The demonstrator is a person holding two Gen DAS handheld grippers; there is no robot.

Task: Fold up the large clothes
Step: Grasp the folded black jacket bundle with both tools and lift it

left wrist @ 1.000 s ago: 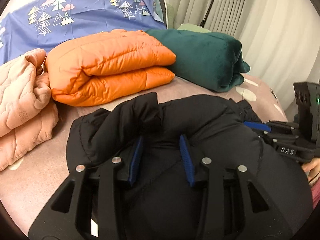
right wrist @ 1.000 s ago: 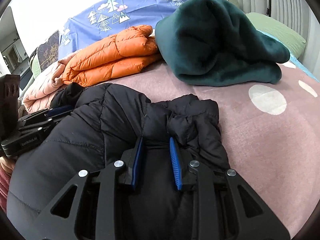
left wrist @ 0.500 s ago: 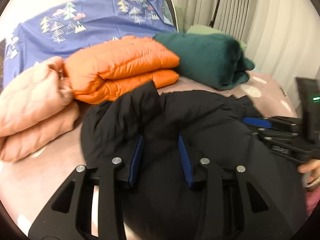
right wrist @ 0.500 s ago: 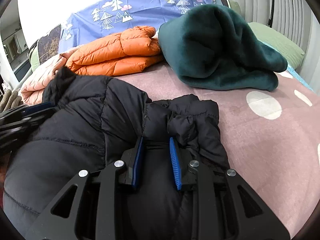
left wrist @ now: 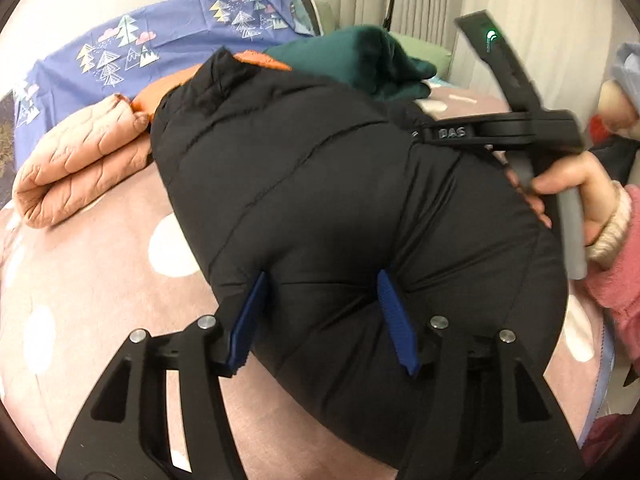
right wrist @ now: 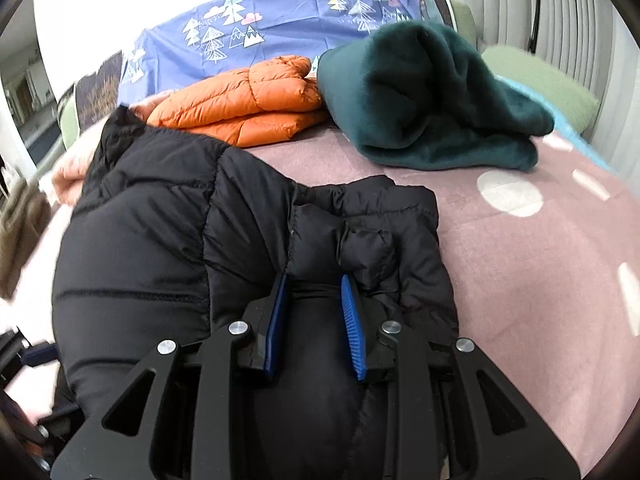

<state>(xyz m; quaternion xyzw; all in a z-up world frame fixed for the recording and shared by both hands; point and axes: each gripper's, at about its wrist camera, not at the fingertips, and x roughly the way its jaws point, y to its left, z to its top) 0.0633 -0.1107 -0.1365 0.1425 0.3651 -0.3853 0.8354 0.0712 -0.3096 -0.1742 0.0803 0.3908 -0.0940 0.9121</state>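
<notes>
A black puffer jacket [left wrist: 320, 184] lies bundled on the mauve dotted bedspread [left wrist: 104, 280]. My left gripper [left wrist: 322, 276] has a thick fold of its near edge between its blue pads [left wrist: 394, 320]. The jaws are opening, and the fabric still puckers at both pads. In the right wrist view the jacket [right wrist: 160, 240] fills the lower left, its bunched collar end to the right. My right gripper [right wrist: 314, 280] is shut on a narrow pinch of the jacket beside that collar end. From the left wrist view the right gripper [left wrist: 500, 128] reaches over the jacket's far side, held by a hand [left wrist: 572, 184].
Three folded garments sit at the back of the bed: a peach quilted one [left wrist: 76, 168], an orange puffer [right wrist: 248, 100] and a dark green fleece [right wrist: 432, 96]. Behind them hangs a blue tree-print sheet [right wrist: 280, 20]. Curtains [right wrist: 560, 20] are on the right; a pink sleeve [left wrist: 616, 280] is close.
The left gripper has swung across with the jacket, whose bulk now rises in front of the orange and green garments. Its jaws stand much wider. The right gripper has barely shifted.
</notes>
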